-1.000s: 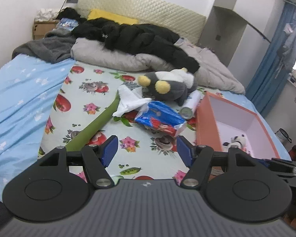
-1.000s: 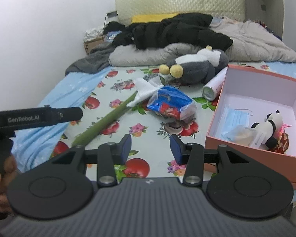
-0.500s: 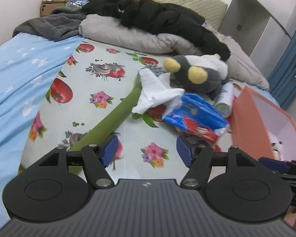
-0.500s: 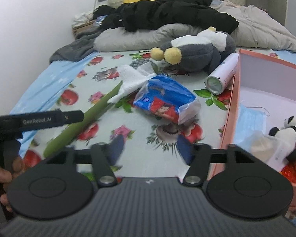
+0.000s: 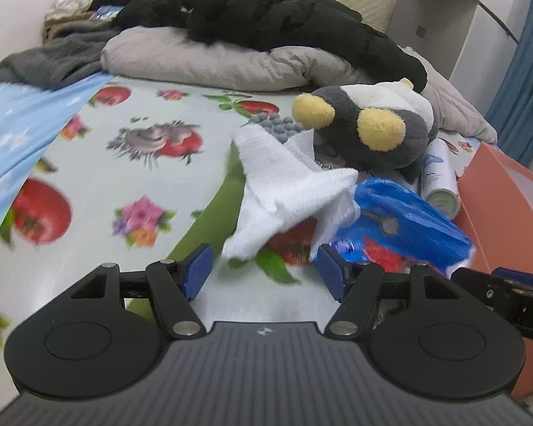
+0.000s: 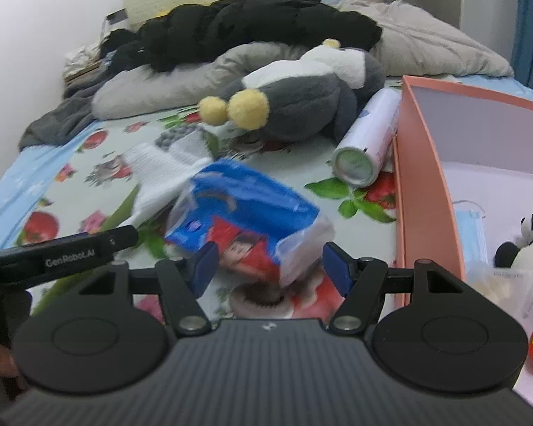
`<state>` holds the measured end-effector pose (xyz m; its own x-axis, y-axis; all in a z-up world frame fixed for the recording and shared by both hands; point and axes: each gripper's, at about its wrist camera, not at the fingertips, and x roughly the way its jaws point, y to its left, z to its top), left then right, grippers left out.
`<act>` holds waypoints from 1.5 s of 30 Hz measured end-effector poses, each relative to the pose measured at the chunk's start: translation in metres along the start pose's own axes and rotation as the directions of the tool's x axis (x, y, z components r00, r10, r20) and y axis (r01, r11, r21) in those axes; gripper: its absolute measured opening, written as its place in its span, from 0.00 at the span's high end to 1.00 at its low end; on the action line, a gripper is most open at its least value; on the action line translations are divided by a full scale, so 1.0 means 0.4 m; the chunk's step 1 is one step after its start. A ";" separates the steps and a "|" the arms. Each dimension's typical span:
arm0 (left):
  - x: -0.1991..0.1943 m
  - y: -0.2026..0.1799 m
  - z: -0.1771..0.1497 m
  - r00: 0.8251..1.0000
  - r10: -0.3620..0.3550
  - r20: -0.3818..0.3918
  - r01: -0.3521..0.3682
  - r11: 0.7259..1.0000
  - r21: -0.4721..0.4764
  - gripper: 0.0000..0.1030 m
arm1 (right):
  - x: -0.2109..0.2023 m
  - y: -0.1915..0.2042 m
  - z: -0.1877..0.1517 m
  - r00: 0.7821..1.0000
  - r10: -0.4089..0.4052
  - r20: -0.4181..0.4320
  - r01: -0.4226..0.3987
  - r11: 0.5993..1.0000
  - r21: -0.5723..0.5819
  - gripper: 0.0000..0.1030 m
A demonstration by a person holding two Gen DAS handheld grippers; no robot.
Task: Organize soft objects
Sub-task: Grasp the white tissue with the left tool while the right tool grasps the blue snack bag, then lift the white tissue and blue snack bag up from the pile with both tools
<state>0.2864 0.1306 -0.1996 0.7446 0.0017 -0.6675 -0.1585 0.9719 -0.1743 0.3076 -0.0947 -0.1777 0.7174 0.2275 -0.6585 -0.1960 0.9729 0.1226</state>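
The blue-and-red tissue pack (image 6: 248, 227) lies on the fruit-print bedsheet (image 5: 99, 163), just left of the pink box (image 6: 419, 191), w/ the right gripper (image 6: 268, 266) low and close in front of it, jaws spread wide either side of its near end and not yet touching, as far as the motion blur lets me judge. Touching the pack's far-left side is the white cloth (image 5: 284, 191), draped over a long green plush (image 5: 209, 223); the left gripper (image 5: 261, 271) hovers just short of the cloth's near corner, fingers also wide apart, holding nothing. Beyond these sits the grey penguin-like plush (image 5: 366, 131) w/ yellow feet, and a white spray can (image 6: 367, 145) lies between it and the box wall. Progress, in my judgement: early. The box already holds a small panda toy (image 6: 526, 245), a blue face mask (image 6: 474, 238) and some packets (the near corner is cropped), but the pack, cloth, green plush and big plush are all still out on the bed. Both tools are angled forward and down over the sheet, left one beside the right, so a two-handed pick-up looks next: pack on the right, cloth on the left.
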 end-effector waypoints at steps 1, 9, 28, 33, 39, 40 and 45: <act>0.015 -0.004 0.007 1.000 0.005 0.008 -0.005 1.000 0.013 0.32 | 0.010 -0.002 0.005 1.000 -0.009 0.005 0.009 1.000 0.004 0.35; 0.114 -0.005 0.047 1.000 0.001 0.011 -0.002 0.998 0.060 0.42 | 0.090 -0.015 0.034 0.999 -0.053 0.001 0.053 0.999 -0.009 0.35; 0.051 -0.001 0.066 0.999 -0.015 0.050 0.017 1.000 -0.025 0.97 | 0.004 0.002 0.036 0.996 -0.030 0.079 0.036 0.997 -0.073 0.82; -0.033 0.003 0.061 0.996 -0.033 0.084 0.039 0.997 -0.069 0.98 | -0.062 0.002 0.030 0.993 -0.033 0.114 0.043 0.995 -0.088 0.84; -0.150 0.002 0.029 0.993 -0.048 0.112 0.061 0.992 -0.115 0.98 | -0.142 0.004 -0.005 0.993 -0.028 0.116 0.041 0.992 -0.116 0.84; -0.170 0.004 0.022 0.992 -0.047 0.116 0.061 0.991 -0.122 0.98 | -0.151 0.007 -0.012 0.993 -0.027 0.113 0.041 0.992 -0.120 0.84; -0.266 0.021 -0.028 0.992 -0.036 0.118 0.054 0.987 -0.149 0.98 | -0.199 0.015 -0.052 0.996 -0.017 0.093 0.028 0.993 -0.111 0.84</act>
<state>0.1987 0.1360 -0.1381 0.8211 -0.0055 -0.5707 -0.2133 0.9245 -0.3158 0.2354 -0.1079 -0.1401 0.7797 0.2133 -0.5887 -0.2492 0.9682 0.0207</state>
